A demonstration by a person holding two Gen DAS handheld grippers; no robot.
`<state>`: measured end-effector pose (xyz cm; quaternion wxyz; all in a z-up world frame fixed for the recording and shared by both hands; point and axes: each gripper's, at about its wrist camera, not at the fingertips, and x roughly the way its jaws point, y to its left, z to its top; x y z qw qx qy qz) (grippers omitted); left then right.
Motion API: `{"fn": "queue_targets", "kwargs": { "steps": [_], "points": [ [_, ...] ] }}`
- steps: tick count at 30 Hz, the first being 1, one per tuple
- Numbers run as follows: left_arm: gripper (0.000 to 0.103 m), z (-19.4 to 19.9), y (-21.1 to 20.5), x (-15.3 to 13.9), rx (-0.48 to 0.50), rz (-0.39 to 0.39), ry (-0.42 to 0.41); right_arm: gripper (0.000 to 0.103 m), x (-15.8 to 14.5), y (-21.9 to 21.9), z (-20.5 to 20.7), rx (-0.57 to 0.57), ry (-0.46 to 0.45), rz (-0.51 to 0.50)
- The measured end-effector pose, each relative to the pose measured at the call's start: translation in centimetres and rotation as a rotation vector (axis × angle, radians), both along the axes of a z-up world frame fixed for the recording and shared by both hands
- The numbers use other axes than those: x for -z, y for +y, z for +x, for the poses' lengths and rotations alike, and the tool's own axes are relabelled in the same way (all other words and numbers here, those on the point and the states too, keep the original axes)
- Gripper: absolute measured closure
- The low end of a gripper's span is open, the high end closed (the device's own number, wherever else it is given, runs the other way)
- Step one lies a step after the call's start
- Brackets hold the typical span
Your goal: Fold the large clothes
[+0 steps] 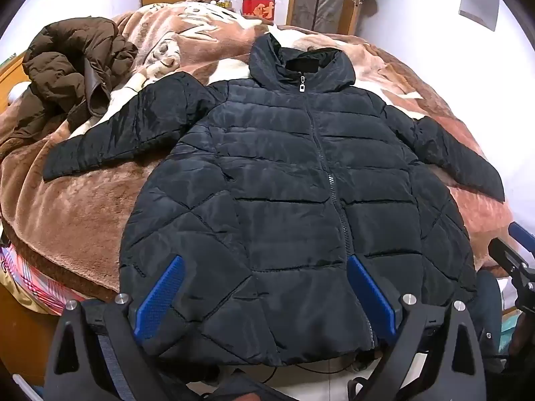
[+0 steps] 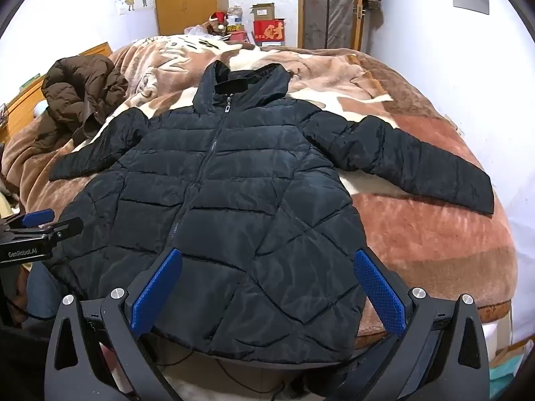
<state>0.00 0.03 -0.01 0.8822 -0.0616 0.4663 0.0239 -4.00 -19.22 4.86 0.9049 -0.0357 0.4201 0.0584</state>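
Jaws on both the left gripper (image 1: 264, 297) and right gripper (image 2: 267, 292) stand apart, empty, above the hem of the black jacket (image 2: 234, 200) spread flat on the blanket (image 2: 418, 234). Folding seems unstarted; a sleeve (image 2: 418, 163) likely needs pinching and carrying inward.

Two padded coats lie on the bed: one black quilted hooded jacket (image 1: 294, 180) at centre, one crumpled brown puffer coat (image 1: 70, 77) at ten o'clock. One brown plush blanket (image 1: 67, 207) covers the bed. One red cardboard box (image 2: 267, 33) stands at twelve o'clock.
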Motion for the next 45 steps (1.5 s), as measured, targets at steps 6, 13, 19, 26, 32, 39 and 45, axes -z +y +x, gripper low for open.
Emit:
{"fn": "queue_targets", "kwargs": {
  "steps": [6,13,19,26,32,39,45],
  "points": [
    [0.004,0.0,-0.1,0.1,0.011,0.0,0.006,0.0,0.4,0.3,0.2,-0.001,0.013,-0.009],
    [0.004,0.2,0.3,0.1,-0.006,0.008,0.008,0.0,0.7,0.5,0.3,-0.004,0.021,-0.005],
    [0.004,0.2,0.2,0.1,-0.005,0.009,0.006,0.0,0.7,0.4,0.3,-0.003,0.019,-0.005],
    [0.004,0.2,0.3,0.0,-0.007,0.007,0.005,0.0,0.9,0.4,0.4,-0.005,0.023,-0.005],
    [0.004,0.2,0.2,0.1,-0.007,0.008,0.005,0.0,1.2,1.0,0.1,-0.01,0.031,-0.01],
    [0.004,0.3,0.2,0.1,-0.007,0.007,0.007,0.0,1.3,0.9,0.2,-0.009,0.031,-0.008],
    [0.004,0.3,0.3,0.2,-0.006,0.007,0.006,0.0,1.3,0.9,0.2,-0.01,0.033,-0.008]
  ]
}}
